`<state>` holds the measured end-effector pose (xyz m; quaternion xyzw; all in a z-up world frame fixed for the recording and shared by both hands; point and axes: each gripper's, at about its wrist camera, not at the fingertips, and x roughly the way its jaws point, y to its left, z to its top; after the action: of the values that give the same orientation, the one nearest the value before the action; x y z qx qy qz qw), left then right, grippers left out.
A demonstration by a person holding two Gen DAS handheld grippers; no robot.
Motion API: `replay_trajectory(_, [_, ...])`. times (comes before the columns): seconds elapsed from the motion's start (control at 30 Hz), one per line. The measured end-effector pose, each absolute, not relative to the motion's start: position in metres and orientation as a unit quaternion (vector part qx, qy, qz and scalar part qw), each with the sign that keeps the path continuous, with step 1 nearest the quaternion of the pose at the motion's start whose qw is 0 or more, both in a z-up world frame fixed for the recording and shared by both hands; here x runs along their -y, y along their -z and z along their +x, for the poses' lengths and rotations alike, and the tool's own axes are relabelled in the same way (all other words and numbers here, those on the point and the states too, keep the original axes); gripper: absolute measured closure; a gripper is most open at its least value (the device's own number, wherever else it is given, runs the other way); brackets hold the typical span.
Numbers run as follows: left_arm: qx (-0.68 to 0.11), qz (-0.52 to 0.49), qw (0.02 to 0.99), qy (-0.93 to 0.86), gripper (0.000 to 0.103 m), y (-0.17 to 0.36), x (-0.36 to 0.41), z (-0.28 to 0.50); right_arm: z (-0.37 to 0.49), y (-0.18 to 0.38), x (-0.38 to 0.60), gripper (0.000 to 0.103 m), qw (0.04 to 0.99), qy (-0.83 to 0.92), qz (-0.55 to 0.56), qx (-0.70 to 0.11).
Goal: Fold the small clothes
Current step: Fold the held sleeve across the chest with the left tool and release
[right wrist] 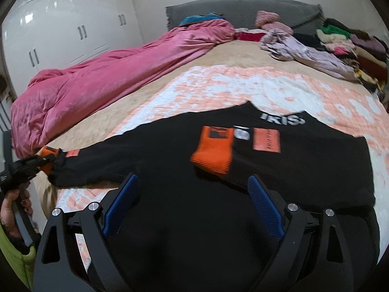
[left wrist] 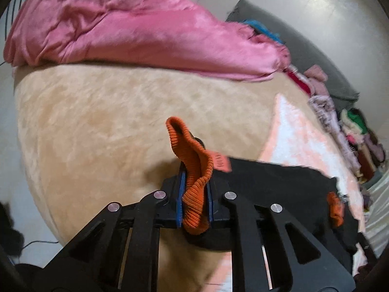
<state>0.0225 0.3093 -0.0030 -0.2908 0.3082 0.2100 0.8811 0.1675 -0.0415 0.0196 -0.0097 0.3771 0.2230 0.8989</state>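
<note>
We had the left gripper (left wrist: 195, 189) pinched on the orange cuff (left wrist: 192, 170) of the black sweatshirt (right wrist: 243, 170), its sleeve stretched leftward off the body; the right gripper (right wrist: 192, 204) hung spread and empty over the hem. The other cuff (right wrist: 214, 150) already lay folded across the chest on the checked blanket (right wrist: 243, 85); so we judged the held sleeve, long axis running left to right, had to travel rightward onto the body, with the left claw the one to carry it.

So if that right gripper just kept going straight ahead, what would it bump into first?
Probably the black sweater spread beneath the open right gripper, then its folded-in orange cuff just ahead. Depth is hard to judge through the fisheye.
</note>
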Motion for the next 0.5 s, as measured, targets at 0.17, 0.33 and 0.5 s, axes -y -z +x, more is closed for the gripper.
replay_trajectory(0.17, [-0.286,-0.279,0.903,-0.161,0.096,-0.028,-0.278,0.033,0.169,-0.019,0.079,0.012,0.905,-0.194,0.016,-0.379])
replay_trajectory(0.33, [-0.284,-0.266,0.915,-0.103,0.096,-0.051,-0.239,0.056,0.169,-0.019,0.122,0.012,0.91,-0.157,0.044,-0.381])
replay_trajectory(0.5, [-0.299,-0.241,0.922,-0.045,0.096,-0.061,-0.186,0.09,0.166,-0.017,0.158,0.012,0.914,-0.129,0.064,-0.38])
